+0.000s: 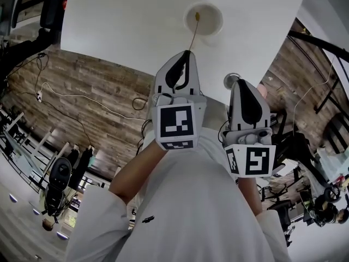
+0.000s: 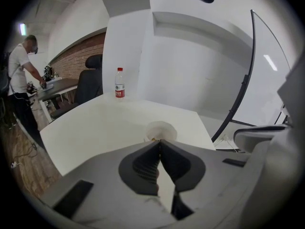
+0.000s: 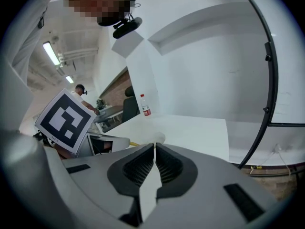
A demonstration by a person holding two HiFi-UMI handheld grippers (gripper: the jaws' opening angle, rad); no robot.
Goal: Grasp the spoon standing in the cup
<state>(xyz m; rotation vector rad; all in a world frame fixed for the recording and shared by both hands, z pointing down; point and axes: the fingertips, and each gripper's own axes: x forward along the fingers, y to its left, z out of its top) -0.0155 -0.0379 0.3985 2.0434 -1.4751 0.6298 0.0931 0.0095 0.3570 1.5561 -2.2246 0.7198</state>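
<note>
Gold spoon (image 1: pixel 193 33) pinched in left claw (image 1: pixel 188 51), bowl hidden in cup (image 1: pixel 216 13); right claw (image 3: pixel 154 146) closed.

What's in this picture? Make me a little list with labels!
table: white
cup: pale, standing on the table
spoon: thin handle leaning out of the cup
left gripper: jaws shut on the spoon's handle end
right gripper: jaws shut, nothing between them
bottle: upright at the table's far edge

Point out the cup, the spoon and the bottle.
cup (image 1: pixel 217 19), head view, on its inner wall near the rim.
spoon (image 1: pixel 193 34), head view, on the middle of its handle.
bottle (image 2: pixel 119 85), left gripper view, on its body.
</note>
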